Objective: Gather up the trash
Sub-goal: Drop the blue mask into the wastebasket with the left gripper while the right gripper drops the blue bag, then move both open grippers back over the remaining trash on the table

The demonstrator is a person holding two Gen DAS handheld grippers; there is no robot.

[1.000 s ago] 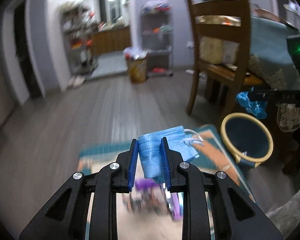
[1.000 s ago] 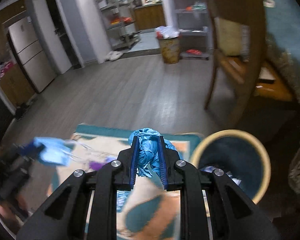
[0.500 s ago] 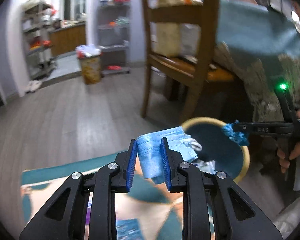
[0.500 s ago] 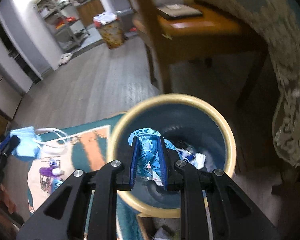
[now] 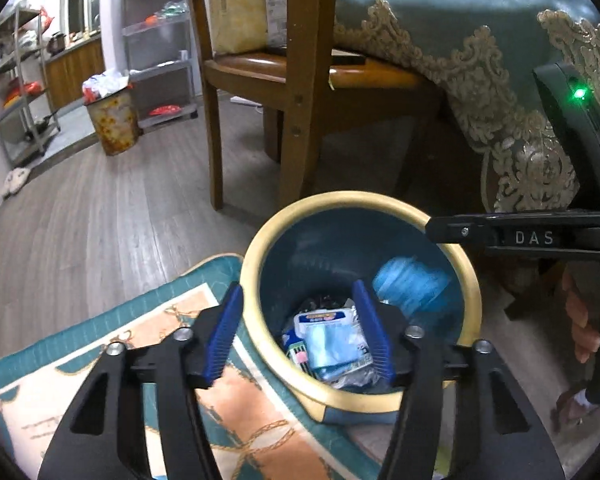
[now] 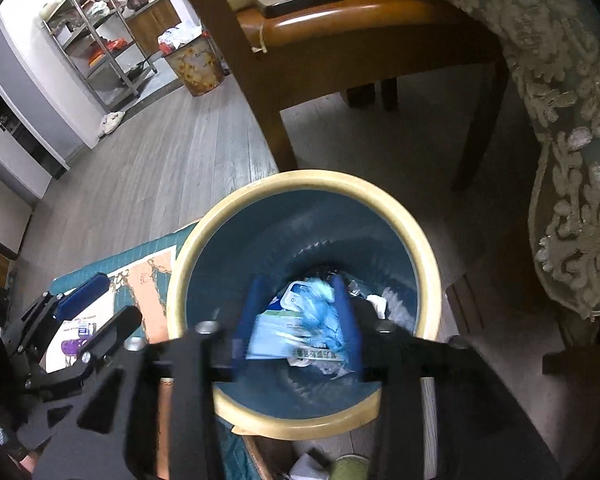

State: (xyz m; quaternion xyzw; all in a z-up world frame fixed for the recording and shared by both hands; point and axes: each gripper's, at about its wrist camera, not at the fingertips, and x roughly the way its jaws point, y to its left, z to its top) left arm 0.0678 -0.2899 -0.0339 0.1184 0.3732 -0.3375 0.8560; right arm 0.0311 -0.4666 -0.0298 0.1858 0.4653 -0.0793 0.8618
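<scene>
Both grippers hang over the yellow-rimmed teal bin [image 5: 256, 264] [image 6: 180, 280]. My left gripper [image 5: 298, 330] has its jaws opening, with nothing between the pads. The light blue face mask [image 5: 332, 346] lies loose in the bin on a wipes pack. My right gripper [image 6: 298, 320] is also opening. The crumpled blue glove [image 5: 412, 284] [image 6: 320, 300] is blurred below it, free of the pads and inside the bin. The mask [image 6: 276, 334] shows blurred under the right fingers. The other view shows each gripper from the side: right gripper [image 5: 436, 234], left gripper [image 6: 100, 314].
A wooden chair [image 5: 296, 92] stands just behind the bin. A table with a teal and gold cloth [image 5: 500, 80] hangs over its right side. A patterned rug [image 5: 100, 360] lies left of the bin. A flowered bin [image 5: 114, 124] and metal shelves stand far back.
Both grippers came down over the bin and opened. The face mask left the left pads and the blue glove left the right pads; both dropped into the bin.
</scene>
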